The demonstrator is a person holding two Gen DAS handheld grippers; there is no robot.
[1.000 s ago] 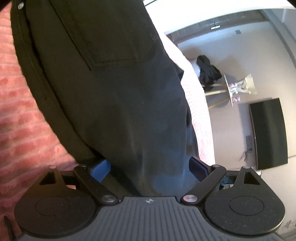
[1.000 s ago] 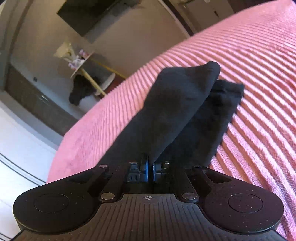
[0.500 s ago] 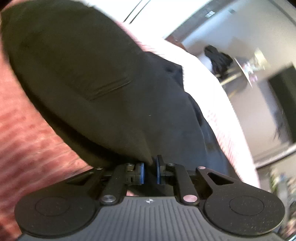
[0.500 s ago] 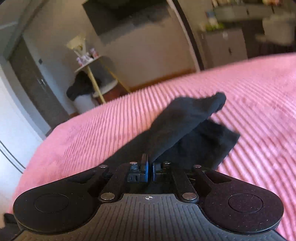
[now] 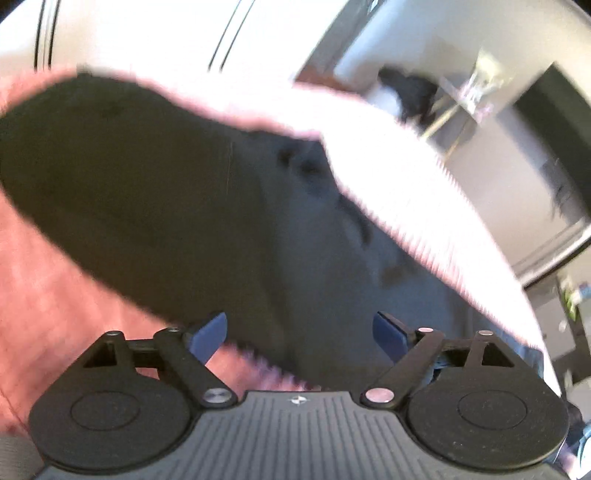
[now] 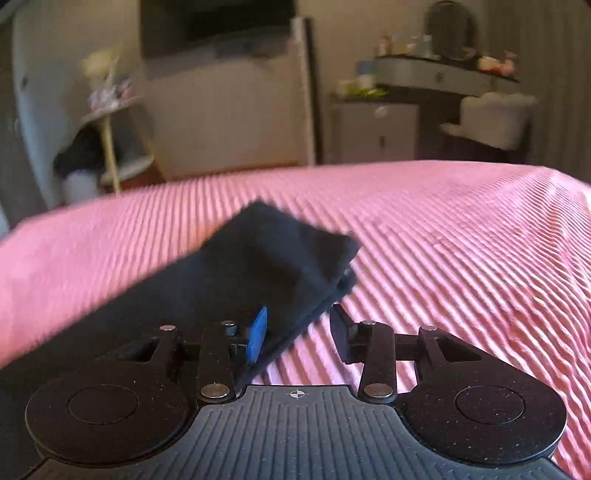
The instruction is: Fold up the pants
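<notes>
The black pants [image 5: 177, 206] lie on the pink ribbed bedspread [image 5: 55, 314]. In the left wrist view they fill the middle, blurred, with the waist part to the left. My left gripper [image 5: 299, 334] is open, its blue pads on either side of the near edge of the cloth. In the right wrist view the folded leg ends [image 6: 273, 258] lie stacked on the bedspread [image 6: 443, 240]. My right gripper [image 6: 299, 332] is open at the near edge of the legs, holding nothing.
A round side table [image 6: 110, 118] with dark clothing hung on it stands beyond the bed's far edge. A dark screen [image 6: 214, 22] hangs on the wall. A dresser [image 6: 436, 77] and white chair [image 6: 495, 114] stand at the back right.
Both grippers were shut on the pants half a second ago and have opened. The lifted leg has dropped flat onto the other leg. Both views have swung and are blurred.
</notes>
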